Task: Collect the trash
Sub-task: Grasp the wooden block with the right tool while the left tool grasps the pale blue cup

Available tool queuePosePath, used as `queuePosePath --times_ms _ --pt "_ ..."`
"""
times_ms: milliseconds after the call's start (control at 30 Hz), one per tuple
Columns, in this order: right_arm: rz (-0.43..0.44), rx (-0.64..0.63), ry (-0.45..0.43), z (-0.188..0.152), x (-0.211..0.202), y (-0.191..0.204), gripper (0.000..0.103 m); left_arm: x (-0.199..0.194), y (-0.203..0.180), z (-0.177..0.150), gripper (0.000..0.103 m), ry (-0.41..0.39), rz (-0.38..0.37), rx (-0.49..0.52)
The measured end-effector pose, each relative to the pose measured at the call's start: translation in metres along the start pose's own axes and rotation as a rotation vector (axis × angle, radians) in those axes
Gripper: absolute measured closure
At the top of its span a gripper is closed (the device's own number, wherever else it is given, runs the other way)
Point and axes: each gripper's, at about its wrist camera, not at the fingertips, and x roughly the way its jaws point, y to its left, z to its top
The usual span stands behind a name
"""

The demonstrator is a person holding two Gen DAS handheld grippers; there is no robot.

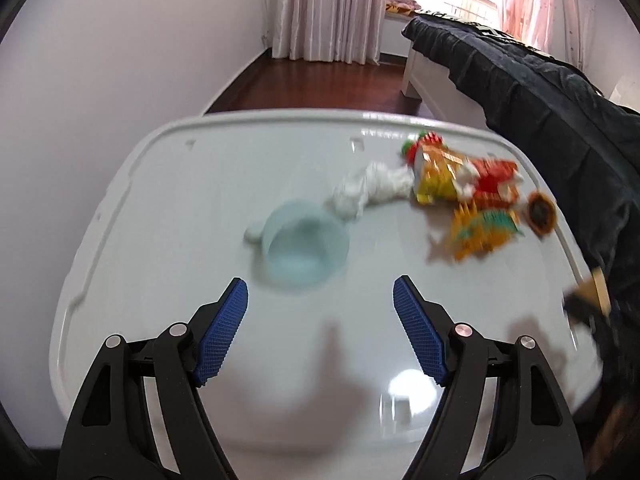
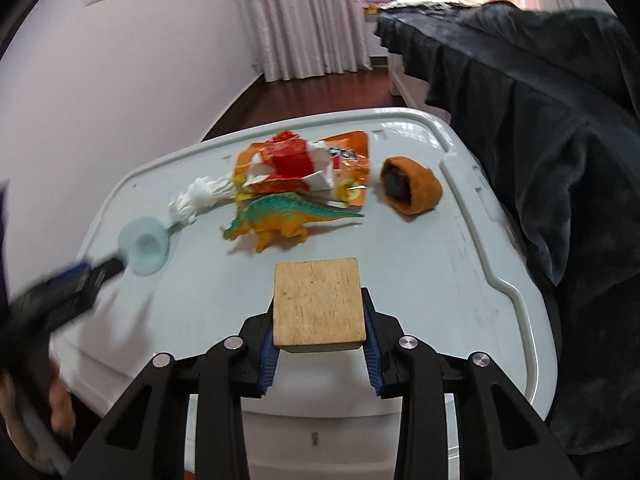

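On the white plastic tabletop (image 1: 168, 208) a clear cup (image 1: 304, 248) lies on its side just ahead of my left gripper (image 1: 320, 290), which is open and empty. Behind the cup are a crumpled white tissue (image 1: 372, 188) and orange and red snack wrappers (image 1: 460, 176). In the right wrist view my right gripper (image 2: 320, 314) is shut on a wooden block (image 2: 320, 292), held above the tabletop (image 2: 440, 280). Beyond it lie the wrappers (image 2: 296, 164), the tissue (image 2: 196, 196) and the cup (image 2: 146, 248), with the blurred left gripper (image 2: 80, 280) beside the cup.
A green and orange toy dinosaur (image 2: 280, 220) and an orange round object with a dark centre (image 2: 412, 188) lie among the trash. A dark blanket (image 2: 540, 140) hangs along the table's right edge. A hand (image 2: 60, 408) shows at lower left. Wall and curtains stand behind.
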Motion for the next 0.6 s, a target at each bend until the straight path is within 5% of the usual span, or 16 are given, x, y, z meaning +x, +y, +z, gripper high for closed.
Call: queuePosePath --times_ms 400,600 --pt "0.037 0.018 0.030 0.002 0.012 -0.005 0.068 0.067 -0.001 0.032 0.028 0.035 0.064 -0.008" --pt "0.042 0.019 0.035 0.001 0.012 -0.004 0.068 0.077 0.014 0.017 0.037 0.028 0.099 -0.046"
